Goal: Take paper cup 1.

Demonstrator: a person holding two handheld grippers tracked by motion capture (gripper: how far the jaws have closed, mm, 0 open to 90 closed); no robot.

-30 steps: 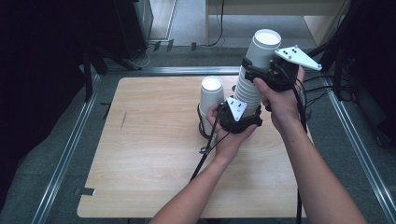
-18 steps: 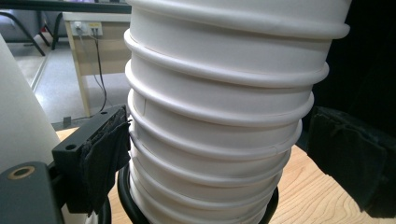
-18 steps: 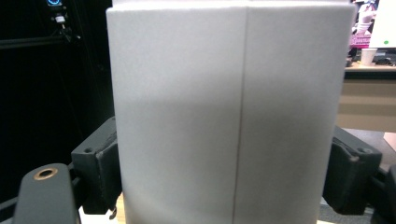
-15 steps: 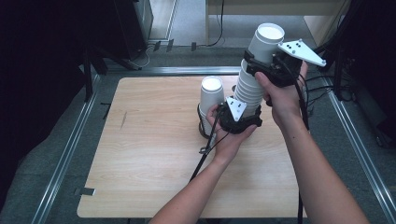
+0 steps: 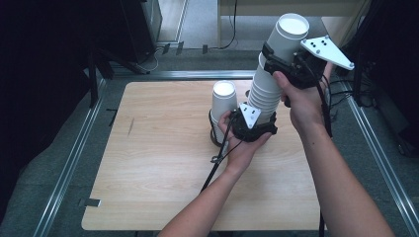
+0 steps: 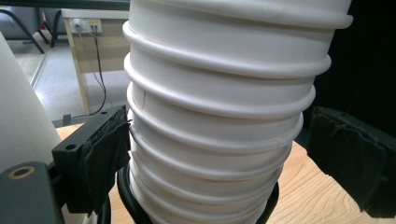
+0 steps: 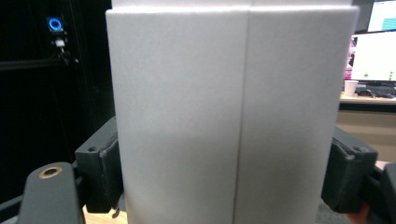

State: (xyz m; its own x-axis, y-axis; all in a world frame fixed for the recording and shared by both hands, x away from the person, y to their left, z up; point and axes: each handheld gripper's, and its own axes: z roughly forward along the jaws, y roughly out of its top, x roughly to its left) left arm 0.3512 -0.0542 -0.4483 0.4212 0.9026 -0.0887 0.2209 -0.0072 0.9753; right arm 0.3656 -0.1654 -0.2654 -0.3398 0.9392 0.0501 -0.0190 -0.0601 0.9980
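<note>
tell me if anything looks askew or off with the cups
The tall cup stack leans toward the right tongs, shut on its top cup, not upright. The single cup beside it stands straight. No spill or damage shows.

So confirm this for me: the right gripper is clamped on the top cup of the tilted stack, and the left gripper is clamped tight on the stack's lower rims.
Not quite. The left gripper is not clamped: the left gripper view shows one pad touching the stack and the other pad standing clear of it. The rest holds: the right gripper is shut on the top cup of the tilted stack.
</note>
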